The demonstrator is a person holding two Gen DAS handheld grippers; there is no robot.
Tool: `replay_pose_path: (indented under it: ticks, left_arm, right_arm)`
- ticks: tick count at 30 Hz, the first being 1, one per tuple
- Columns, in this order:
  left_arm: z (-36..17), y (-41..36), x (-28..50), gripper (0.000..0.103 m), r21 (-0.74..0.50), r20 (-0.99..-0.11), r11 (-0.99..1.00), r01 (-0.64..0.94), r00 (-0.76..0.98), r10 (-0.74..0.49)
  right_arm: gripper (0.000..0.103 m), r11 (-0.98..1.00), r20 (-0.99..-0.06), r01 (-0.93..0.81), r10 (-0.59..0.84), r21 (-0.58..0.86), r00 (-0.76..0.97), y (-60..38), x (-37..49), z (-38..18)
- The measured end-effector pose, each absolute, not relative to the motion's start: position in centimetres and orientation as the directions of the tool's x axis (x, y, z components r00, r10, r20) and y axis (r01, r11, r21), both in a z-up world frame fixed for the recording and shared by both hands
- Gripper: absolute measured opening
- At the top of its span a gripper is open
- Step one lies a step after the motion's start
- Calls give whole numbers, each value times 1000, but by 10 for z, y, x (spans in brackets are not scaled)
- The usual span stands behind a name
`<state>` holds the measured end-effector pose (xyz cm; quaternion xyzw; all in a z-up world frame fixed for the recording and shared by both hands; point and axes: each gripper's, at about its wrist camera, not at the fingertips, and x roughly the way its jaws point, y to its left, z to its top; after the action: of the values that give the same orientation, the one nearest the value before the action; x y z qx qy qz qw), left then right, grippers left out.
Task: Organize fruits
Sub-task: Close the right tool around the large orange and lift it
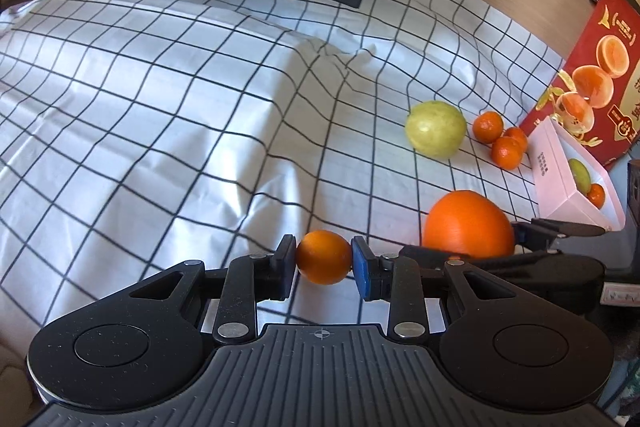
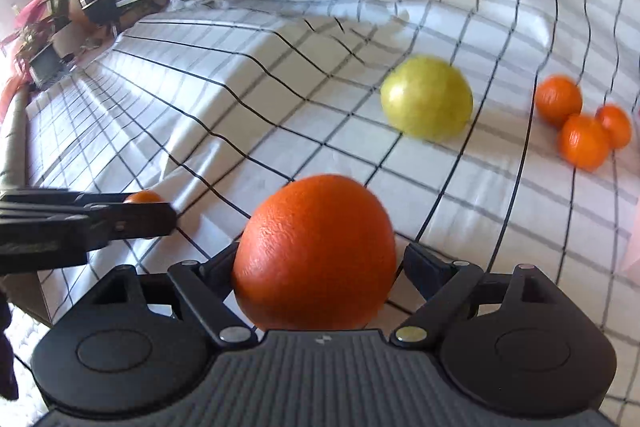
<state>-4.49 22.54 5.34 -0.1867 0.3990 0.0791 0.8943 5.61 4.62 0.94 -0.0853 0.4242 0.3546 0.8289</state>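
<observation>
Evidently mid-sort: left hand-held gripper (image 1: 324, 262) pinched tight on a small mandarin (image 1: 323, 257), lifted over the checked cloth (image 1: 160, 107). Right hand-held gripper (image 2: 318, 267) spread wide around a big orange (image 2: 316, 251), seemingly gripped though blurred, bound perhaps for the pink box (image 1: 560, 163) beside loose mandarins (image 1: 500, 141) and a green-yellow fruit (image 1: 436, 129).

The large orange (image 2: 316, 253) hides the inner faces of the right tongs (image 2: 320, 267), so whether the right-hand pad touches its peel cannot be told. Left of them, the left tongs (image 2: 132, 217) cover all but a sliver of the small orange (image 2: 143, 196). Beyond the tongs, the pink box (image 1: 576, 179) walls conceal most of two fruits inside. The red carton (image 1: 592, 79) is cut by the picture's edge, its print unreadable.
</observation>
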Motion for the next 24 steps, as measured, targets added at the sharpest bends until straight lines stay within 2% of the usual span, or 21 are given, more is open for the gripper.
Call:
replay_pose_path:
  ticks: [4, 7, 13, 18, 24]
  left_arm:
    - [51, 228, -48, 34, -272, -749, 916, -294, 663, -10]
    - [50, 228, -48, 34, -280, -749, 917, -284, 662, -24]
    - [45, 213, -38, 34, -306, -745, 929, -210, 660, -96]
    - [45, 177, -17, 34, -325, -741, 942, -86, 643, -196]
    - [72, 116, 29, 34, -355, -689, 927, 123, 635, -348]
  right_arm:
    - [84, 747, -767, -651, 494, 134, 409, 49, 58, 8]
    - [73, 753, -771, -653, 459, 76, 440, 51, 57, 8]
    - [72, 751, -787, -656, 450, 78, 422, 37, 51, 11]
    - [72, 772, -795, -630, 435, 86, 424, 4, 32, 17]
    - [72, 862, -739, -501, 388, 78, 551, -67, 31, 59]
